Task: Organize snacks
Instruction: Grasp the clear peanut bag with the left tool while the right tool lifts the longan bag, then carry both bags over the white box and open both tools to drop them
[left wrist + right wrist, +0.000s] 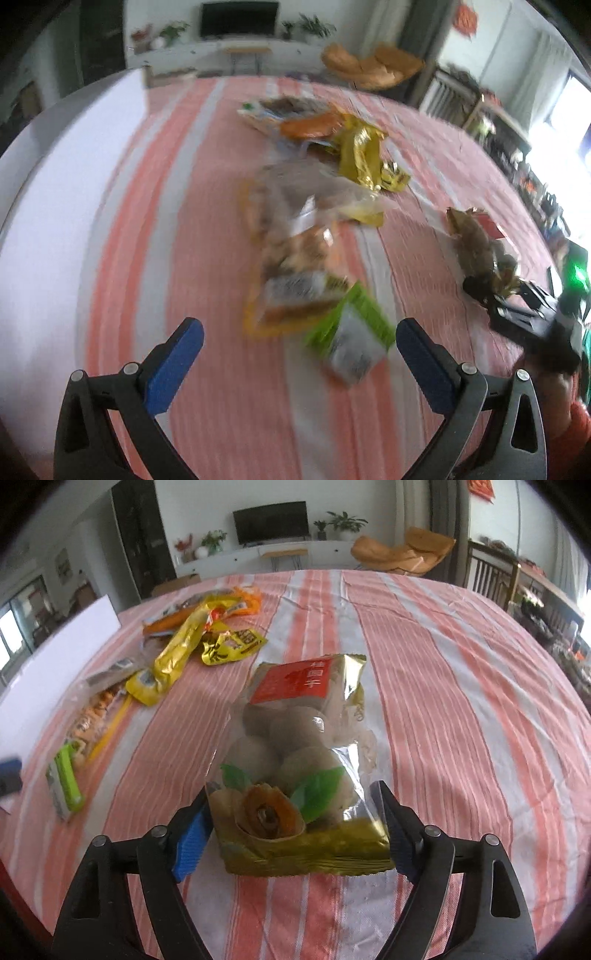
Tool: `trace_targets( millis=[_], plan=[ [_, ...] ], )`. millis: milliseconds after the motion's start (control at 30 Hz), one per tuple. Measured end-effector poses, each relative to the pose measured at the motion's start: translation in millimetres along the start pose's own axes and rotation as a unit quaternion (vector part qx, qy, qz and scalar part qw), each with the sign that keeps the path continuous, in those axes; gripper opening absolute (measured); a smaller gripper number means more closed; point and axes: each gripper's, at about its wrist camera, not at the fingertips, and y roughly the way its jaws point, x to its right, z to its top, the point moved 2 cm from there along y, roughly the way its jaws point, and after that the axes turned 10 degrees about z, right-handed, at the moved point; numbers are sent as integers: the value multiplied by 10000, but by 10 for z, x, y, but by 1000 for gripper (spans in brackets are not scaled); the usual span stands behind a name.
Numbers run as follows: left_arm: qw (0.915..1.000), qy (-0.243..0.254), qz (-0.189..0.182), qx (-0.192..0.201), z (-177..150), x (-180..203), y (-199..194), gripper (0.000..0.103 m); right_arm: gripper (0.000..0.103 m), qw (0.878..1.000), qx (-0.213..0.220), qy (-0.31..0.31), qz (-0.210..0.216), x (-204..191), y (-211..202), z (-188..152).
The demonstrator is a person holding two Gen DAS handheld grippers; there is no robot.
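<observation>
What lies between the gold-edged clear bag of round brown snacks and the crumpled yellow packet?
Only bare striped tablecloth between bag and packet, in the right wrist view.

Two grippers are counted, one in each wrist view. One clear bag of round brown dried fruit with a red label and gold edges [303, 760] is seen alone on the right. In the left heap, one green-edged packet [64, 779], one long yellow foil packet [177, 650], one small yellow printed sachet [232, 646] and one orange packet [166, 622] are counted; the others cannot be told apart.
</observation>
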Motion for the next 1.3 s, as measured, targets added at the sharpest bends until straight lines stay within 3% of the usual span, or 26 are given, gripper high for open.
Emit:
trace_targets(
  millis=[233, 300, 333, 367, 500, 600, 667, 800, 900, 967, 1033, 1167, 1300],
  plan=[
    [9926, 349, 1030, -539, 443, 100, 631, 101, 84, 10000, 40, 20, 48, 9, -21, -22],
    [9951, 360, 600, -703, 452, 57, 688, 85, 84, 9999, 65, 54, 95, 23, -34, -24],
    [9951, 451, 570, -677, 444, 47, 655, 69, 84, 9999, 74, 70, 118, 30, -38, -22],
    [9938, 663, 580, -678, 421, 38, 586, 61, 84, 9999, 79, 77, 128, 32, -40, -22],
    [9844, 1083, 1156, -765, 226, -240, 434, 61, 84, 9998, 98, 102, 165, 40, -53, -23],
    [9863, 975, 898, -981, 64, -535, 357, 61, 84, 9997, 114, 126, 199, 56, -60, -22],
    [9854, 1073, 848, -1013, 3, -615, 329, 68, 84, 9997, 104, 111, 179, 51, -58, -21],
    [9811, 1310, 1207, -752, 2, -648, 364, 83, 84, 9999, 81, 72, 128, 41, -49, -23],
    [9835, 1183, 1109, -806, 33, -664, 420, 82, 84, 9992, -17, 175, 362, 75, -59, 5],
    [9887, 991, 802, -794, 29, -693, 446, 63, 84, 9957, -310, 445, 746, 150, -89, 63],
    [9913, 871, 676, -715, 20, -752, 440, 61, 84, 9885, -486, 870, 1138, 256, -171, 168],
    [9957, 519, 493, -596, -30, -880, 370, 54, 87, 9892, -642, 971, 892, 300, -253, 474],
    [9992, 51, 153, -371, -141, -1014, 120, 54, 90, 9863, -1347, 658, 686, 74, 19, 629]
  ],
)
